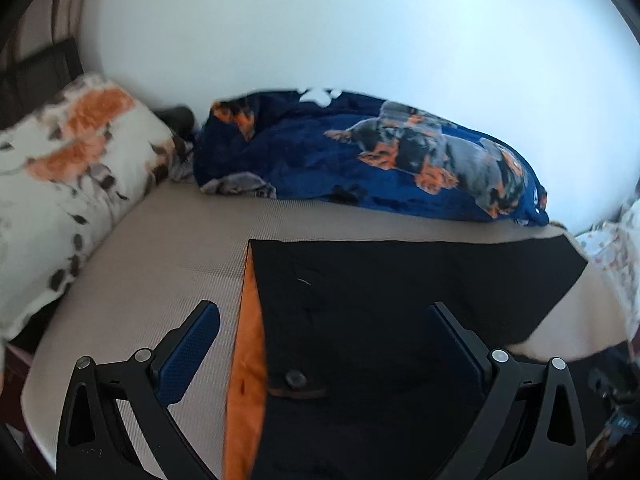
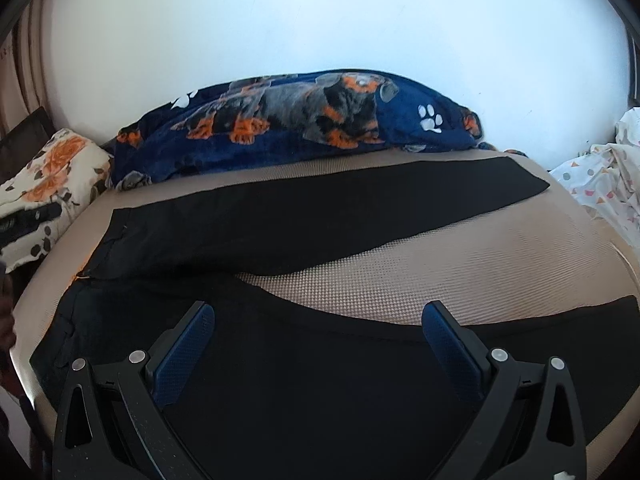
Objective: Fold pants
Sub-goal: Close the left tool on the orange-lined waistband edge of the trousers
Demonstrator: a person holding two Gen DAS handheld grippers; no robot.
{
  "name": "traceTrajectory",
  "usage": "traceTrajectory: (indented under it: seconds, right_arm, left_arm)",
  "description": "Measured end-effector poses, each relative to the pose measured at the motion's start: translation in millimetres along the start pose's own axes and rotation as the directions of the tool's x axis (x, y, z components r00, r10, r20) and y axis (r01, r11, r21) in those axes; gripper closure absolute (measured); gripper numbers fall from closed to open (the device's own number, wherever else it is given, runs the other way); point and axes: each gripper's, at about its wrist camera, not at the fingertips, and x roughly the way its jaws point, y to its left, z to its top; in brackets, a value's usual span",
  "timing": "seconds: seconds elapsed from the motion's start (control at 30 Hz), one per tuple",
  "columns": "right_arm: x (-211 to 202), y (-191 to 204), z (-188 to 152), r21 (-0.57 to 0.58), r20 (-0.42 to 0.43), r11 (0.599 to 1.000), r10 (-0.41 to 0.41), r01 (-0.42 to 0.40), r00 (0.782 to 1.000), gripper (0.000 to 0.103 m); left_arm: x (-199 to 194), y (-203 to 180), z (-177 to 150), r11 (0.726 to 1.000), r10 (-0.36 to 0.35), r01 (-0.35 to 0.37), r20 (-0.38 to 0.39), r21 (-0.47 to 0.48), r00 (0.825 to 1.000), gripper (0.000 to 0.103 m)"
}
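Black pants [image 2: 320, 208] lie flat on a beige mesh bed cover [image 2: 440, 264], with the two legs spread in a V toward the right. In the left wrist view the waist end of the pants [image 1: 400, 280] shows an orange lining [image 1: 248, 340] along its left edge and a dark button [image 1: 295, 379]. My left gripper [image 1: 322, 308] stands open above that waist edge, one finger over the bed cover [image 1: 160, 264] and one over the black cloth. My right gripper [image 2: 319, 308] is open above the near leg, and nothing is pinched in either.
A navy blanket with dog prints [image 2: 300, 128] is bunched along the white wall behind the pants. A floral pillow [image 1: 72, 168] lies at the left end of the bed. A white sheet with small coloured shapes [image 2: 600, 176] is heaped at the right.
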Motion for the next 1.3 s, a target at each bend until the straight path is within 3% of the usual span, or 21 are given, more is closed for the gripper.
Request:
traceTrajectory:
  seconds: [0.07,0.1,0.17,0.2,0.37,0.47,0.6,0.73,0.77,0.83,0.9,0.97,1.1,1.23,1.3]
  right_arm:
    - [3.7,0.3,1.0,0.000,-0.007,1.000,0.001,-0.001,1.000,0.000]
    - [5.3,0.6,1.6,0.000,-0.009,1.000,0.001,-0.001,1.000,0.000]
    - [9.2,1.7,2.8,0.002,-0.016,1.000,0.001,0.000,1.000,0.000]
    - [11.5,2.5,3.3,0.002,-0.021,1.000,0.000,0.000,1.000,0.000]
    - [23.8,5.2,4.2,-0.014,-0.053,1.000,-0.013,0.012,0.999,0.000]
    - [32.0,5.9,3.8,-0.021,-0.075,1.000,-0.024,0.023,0.997,0.000]
    - [42.1,7.1,2.7,-0.016,-0.105,1.000,-0.023,0.021,0.994,0.000]
    - [46.7,9.4,3.3,-0.022,-0.119,0.999,-0.029,0.026,0.993,0.000]
    - [47.1,10.1,3.7,-0.022,-0.120,0.999,-0.029,0.026,0.992,0.000]
    - [47.2,10.4,4.0,-0.021,-0.120,0.999,-0.029,0.027,0.992,0.000]
    - [47.8,11.2,4.8,-0.019,-0.121,1.000,-0.024,0.022,0.992,0.000]
    - [50.7,11.7,6.4,-0.017,-0.128,1.000,-0.015,0.013,0.992,0.000]
    - [58.6,7.8,12.2,0.000,-0.145,1.000,0.014,-0.015,0.989,0.000]
    - [67.1,-13.8,28.6,0.140,-0.166,0.981,0.154,-0.132,0.974,0.000]
    - [73.4,-29.0,41.4,0.242,-0.159,0.944,0.265,-0.223,0.951,0.000]
  left_arm:
    - [28.6,22.8,12.7,1.000,0.002,-0.003,-0.067,-0.021,0.998,0.024]
    - [42.0,30.8,16.2,0.999,-0.021,0.018,-0.106,-0.030,0.994,0.027]
    - [66.5,44.9,20.9,0.998,-0.056,0.048,-0.161,-0.048,0.985,0.051]
    - [84.8,54.6,23.6,0.997,-0.055,0.044,-0.204,-0.060,0.977,0.052]
    - [130.3,81.1,34.2,0.994,-0.100,0.082,-0.263,-0.079,0.960,0.052]
    - [149.2,86.1,39.7,0.998,-0.066,0.058,-0.281,-0.039,0.957,0.051]
    - [170.6,100.0,42.4,0.981,-0.188,0.161,-0.314,-0.109,0.931,0.051]
    - [183.8,99.8,48.5,0.973,-0.229,0.204,-0.320,-0.109,0.919,0.052]
    - [186.8,98.5,49.5,0.970,-0.241,0.218,-0.327,-0.108,0.914,0.055]
    - [192.6,97.5,52.6,0.971,-0.236,0.208,-0.335,-0.119,0.912,0.080]
    - [192.3,104.9,53.4,0.962,-0.255,0.210,-0.308,-0.173,0.917,0.092]
    - [188.6,103.1,51.7,0.966,-0.239,0.197,-0.289,-0.166,0.927,0.093]
    - [160.3,82.8,49.3,0.985,-0.157,0.140,-0.199,-0.096,0.967,0.094]
    - [103.3,48.6,46.4,0.989,-0.147,0.147,-0.042,-0.006,0.988,0.094]
    - [78.2,32.5,40.1,0.988,-0.148,0.148,0.013,0.039,0.989,0.094]
